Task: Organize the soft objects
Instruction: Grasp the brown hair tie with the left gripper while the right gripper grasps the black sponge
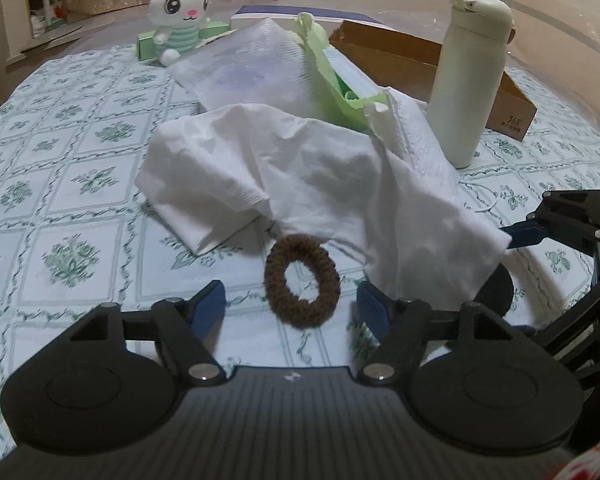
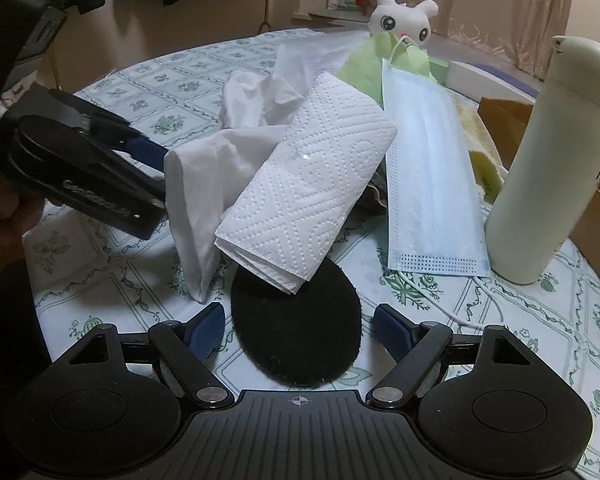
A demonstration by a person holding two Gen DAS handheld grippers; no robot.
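A brown fuzzy hair scrunchie lies flat on the tablecloth between the blue fingertips of my left gripper. The jaws stand open with gaps on both sides of it. Just behind it lies a crumpled white cloth. In the right wrist view a black oval pad lies between the fingertips of my right gripper, which is open and not touching it. A folded embossed paper towel leans over the pad's far edge. A pale blue face mask lies to its right.
A tall white flask stands at the right, with a cardboard box behind it. A white plush bunny sits at the far edge by a green cloth. The patterned tablecloth is bare to the left.
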